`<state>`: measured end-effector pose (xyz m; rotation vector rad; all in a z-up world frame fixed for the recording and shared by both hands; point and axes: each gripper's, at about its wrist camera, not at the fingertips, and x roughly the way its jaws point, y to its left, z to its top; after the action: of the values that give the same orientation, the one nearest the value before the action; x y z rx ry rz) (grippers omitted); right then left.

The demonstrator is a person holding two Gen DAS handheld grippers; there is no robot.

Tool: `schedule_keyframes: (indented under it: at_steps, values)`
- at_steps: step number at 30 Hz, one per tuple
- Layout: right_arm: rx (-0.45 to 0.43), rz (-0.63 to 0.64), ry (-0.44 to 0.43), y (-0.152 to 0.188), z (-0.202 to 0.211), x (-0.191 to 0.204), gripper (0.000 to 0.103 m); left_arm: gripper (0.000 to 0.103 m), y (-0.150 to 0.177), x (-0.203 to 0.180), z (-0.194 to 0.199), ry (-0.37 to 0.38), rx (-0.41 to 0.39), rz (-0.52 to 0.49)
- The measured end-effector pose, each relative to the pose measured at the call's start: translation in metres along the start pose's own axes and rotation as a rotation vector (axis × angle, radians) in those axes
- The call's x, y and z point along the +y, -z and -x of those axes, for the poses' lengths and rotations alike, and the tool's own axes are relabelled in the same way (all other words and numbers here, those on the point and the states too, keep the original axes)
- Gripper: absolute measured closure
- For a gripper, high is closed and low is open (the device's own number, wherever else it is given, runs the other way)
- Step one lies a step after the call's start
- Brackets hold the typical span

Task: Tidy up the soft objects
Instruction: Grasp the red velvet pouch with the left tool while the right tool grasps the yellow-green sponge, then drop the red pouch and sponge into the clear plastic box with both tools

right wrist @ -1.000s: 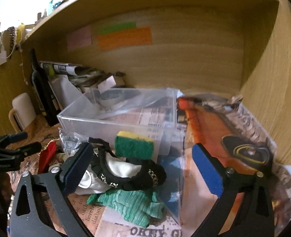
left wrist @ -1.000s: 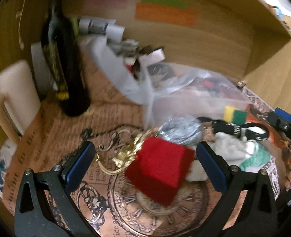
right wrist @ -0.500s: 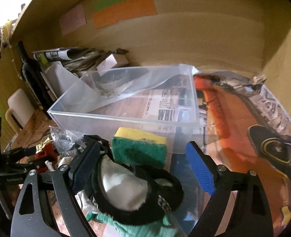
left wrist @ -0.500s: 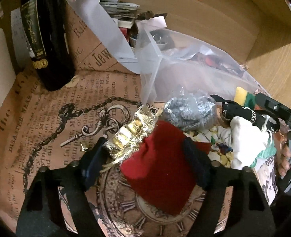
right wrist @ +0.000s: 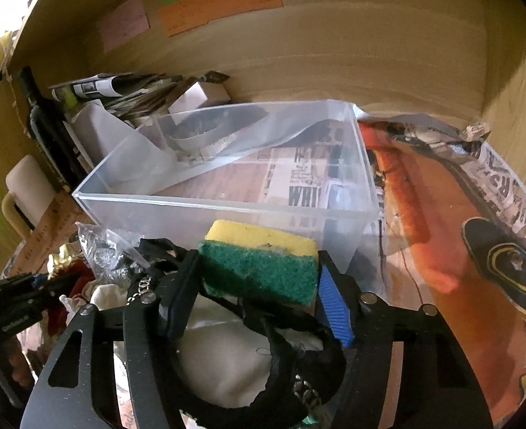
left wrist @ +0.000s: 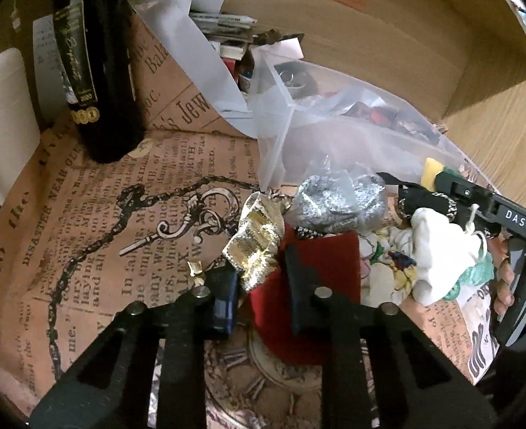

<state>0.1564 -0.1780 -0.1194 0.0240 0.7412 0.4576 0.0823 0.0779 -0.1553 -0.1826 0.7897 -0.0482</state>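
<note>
**Sponge and red cloth both pinched, and both are squishy**

Sponge (right wrist: pixel 259 268) first: yellow foam on top, green scrub layer facing the camera, sitting right in front of the clear plastic bin (right wrist: pixel 227 202) on top of the soft pile. The right tool (right wrist: pixel 259 298) is closed around it, one finger on each short end. My guess is it weighs next to nothing and gives under pressure, so a side squeeze like this should hold fine, but too hard and it'll bow out. The scrub face looks rough, so slipping probably isn't the worry.

Over on the left, the left tool (left wrist: pixel 259 291) is narrowed onto the red cloth (left wrist: pixel 316 279), which lies on the printed paper covering the desk (left wrist: pixel 95 228). Looks like velvet or felt: limp, light, will droop wherever it isn't gripped. A crumpled gold foil scrap (left wrist: pixel 259 239) touches the cloth's left edge, right by the left finger, and could get dragged along. Grabbing a fold nearer the middle seems safer than an edge.

Also in the pile: a silvery bag (left wrist: pixel 338 203), a white soft lump (left wrist: pixel 441 246) and a black strap (right wrist: pixel 298 368) looping under the sponge, which might snag on the lift.
</note>
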Motion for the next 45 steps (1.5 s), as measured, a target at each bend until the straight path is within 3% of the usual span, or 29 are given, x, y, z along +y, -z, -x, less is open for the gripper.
schedule_keyframes:
  at_steps: [7,18,27,33,45]
  values:
    - [-0.077,-0.003,0.0,-0.005,0.029,-0.003,0.044,0.084,-0.011,0.0,0.03,-0.006,-0.087,0.001]
    - [-0.242,0.029,0.008,-0.026,0.078,0.001,0.044,0.084,-0.056,-0.035,0.079,0.001,-0.327,-0.076]
    - [-0.3,0.055,0.0,-0.05,0.08,0.002,0.044,0.084,-0.107,-0.07,0.071,-0.013,-0.414,-0.134]
    - [-0.277,0.065,-0.005,-0.062,0.062,0.002,0.043,0.084,-0.129,-0.076,0.04,-0.007,-0.361,-0.116]
    - [-0.117,0.072,0.021,-0.073,-0.007,-0.007,0.043,0.084,-0.148,-0.082,-0.05,-0.005,-0.116,-0.14]
